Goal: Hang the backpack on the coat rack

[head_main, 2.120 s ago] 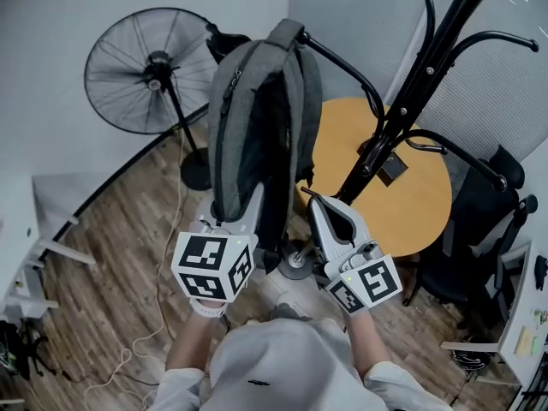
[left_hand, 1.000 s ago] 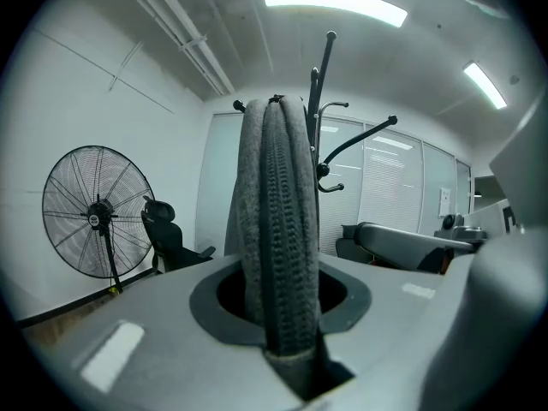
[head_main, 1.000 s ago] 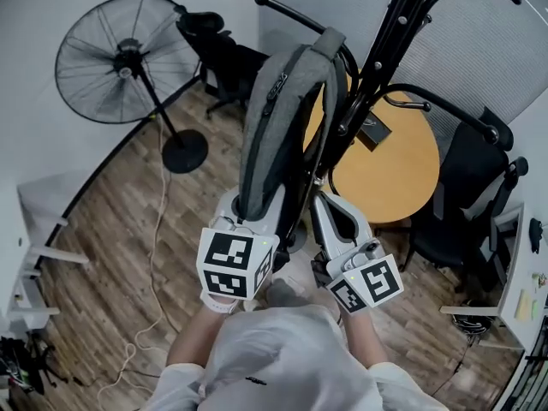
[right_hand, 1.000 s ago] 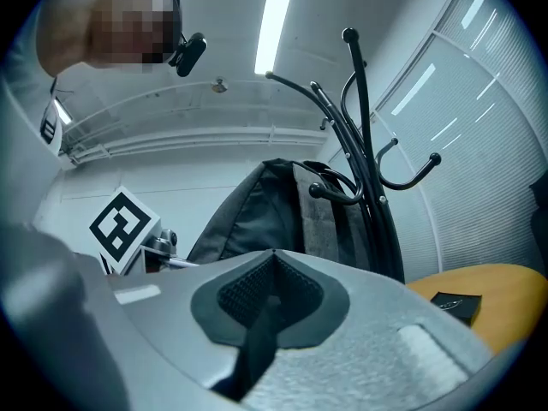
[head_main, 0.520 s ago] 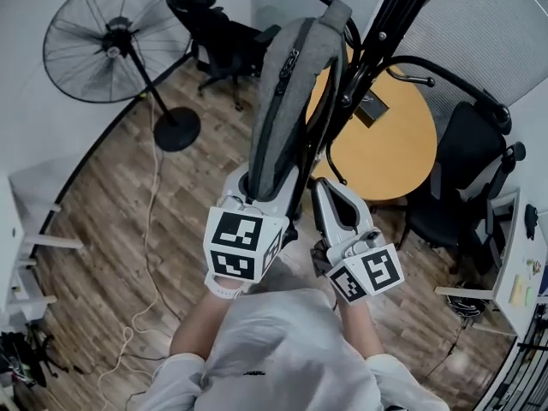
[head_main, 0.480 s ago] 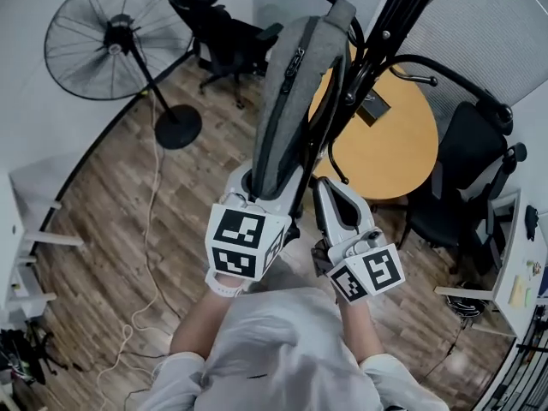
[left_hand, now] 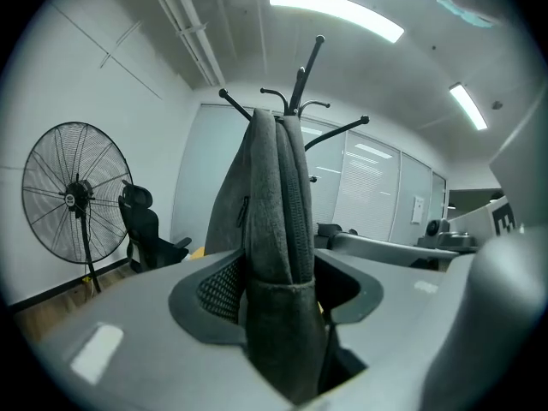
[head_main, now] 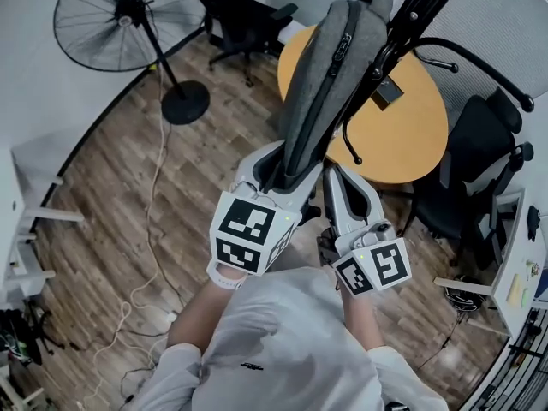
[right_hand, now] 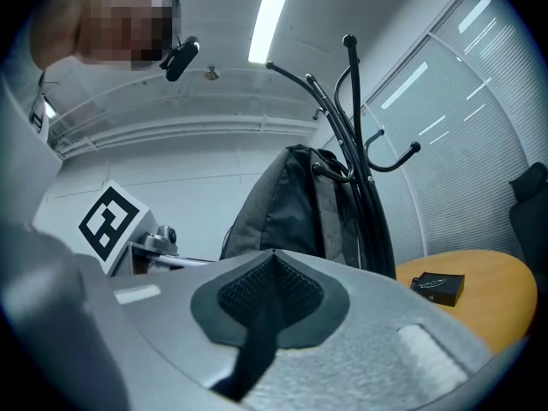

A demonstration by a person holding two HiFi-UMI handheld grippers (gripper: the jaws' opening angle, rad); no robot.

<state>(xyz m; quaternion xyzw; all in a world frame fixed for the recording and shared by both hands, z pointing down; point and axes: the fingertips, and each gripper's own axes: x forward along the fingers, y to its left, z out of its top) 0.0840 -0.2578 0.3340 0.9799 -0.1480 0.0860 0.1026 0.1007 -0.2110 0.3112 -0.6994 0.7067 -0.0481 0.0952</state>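
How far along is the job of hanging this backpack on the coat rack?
Nearly done. The backpack already looks hung on the coat rack. The left hand-held gripper has just been opening its jaws, and the backpack's bottom end sits loosely between them. What is left is pulling that gripper clear.
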